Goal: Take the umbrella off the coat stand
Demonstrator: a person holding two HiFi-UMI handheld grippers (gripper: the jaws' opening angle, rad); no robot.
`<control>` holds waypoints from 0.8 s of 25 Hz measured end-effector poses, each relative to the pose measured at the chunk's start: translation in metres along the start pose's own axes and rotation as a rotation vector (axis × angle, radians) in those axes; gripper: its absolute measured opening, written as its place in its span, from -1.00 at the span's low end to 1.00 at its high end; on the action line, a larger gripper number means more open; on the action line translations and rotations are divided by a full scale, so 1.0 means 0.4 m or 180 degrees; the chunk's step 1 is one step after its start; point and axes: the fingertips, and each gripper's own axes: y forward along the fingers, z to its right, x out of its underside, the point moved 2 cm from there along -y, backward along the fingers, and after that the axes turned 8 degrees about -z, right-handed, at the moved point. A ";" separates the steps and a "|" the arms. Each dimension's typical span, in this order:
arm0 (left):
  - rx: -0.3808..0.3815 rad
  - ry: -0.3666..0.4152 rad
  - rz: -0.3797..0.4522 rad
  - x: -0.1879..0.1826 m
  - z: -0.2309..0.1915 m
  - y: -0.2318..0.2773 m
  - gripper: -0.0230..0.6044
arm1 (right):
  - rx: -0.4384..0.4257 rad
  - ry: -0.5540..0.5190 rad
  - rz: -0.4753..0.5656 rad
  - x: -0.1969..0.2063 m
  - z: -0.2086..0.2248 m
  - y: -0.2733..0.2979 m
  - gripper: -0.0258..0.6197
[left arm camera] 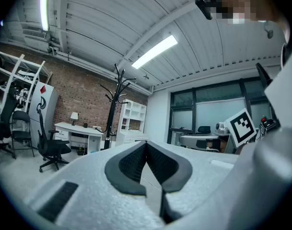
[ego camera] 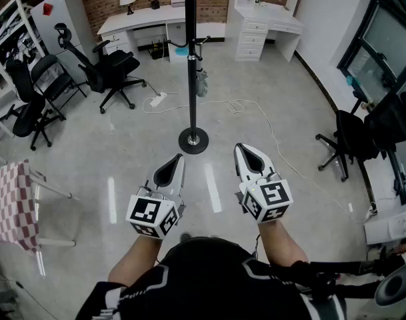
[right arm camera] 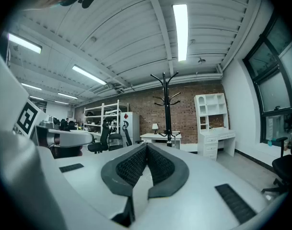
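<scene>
Umbrella (ego camera: 201,83) on coat stand (ego camera: 191,59) — well ahead of left gripper (ego camera: 177,160), right gripper (ego camera: 240,149), both clenched empty

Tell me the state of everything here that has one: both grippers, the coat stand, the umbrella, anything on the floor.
Left gripper: shut, empty.
Right gripper: shut, empty.
Tall black metal coat stand: upright on its round base.
Small grey folded umbrella: folded, hanging on the stand, untouched.
White power strip: lying flat on the floor.
</scene>
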 end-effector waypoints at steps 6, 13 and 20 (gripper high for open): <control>-0.0036 0.0006 0.0014 -0.008 -0.032 -0.015 -0.90 | 0.0040 -0.0046 -0.0003 -0.004 -0.017 0.002 -0.90; 0.0099 -0.0039 -0.0028 0.016 -0.037 -0.012 -0.90 | 0.0116 -0.0057 -0.0018 0.002 -0.032 0.006 -0.90; 0.0216 -0.0111 -0.0021 0.045 -0.071 -0.015 -0.90 | 0.0180 -0.0030 -0.0068 0.020 -0.057 0.020 -0.90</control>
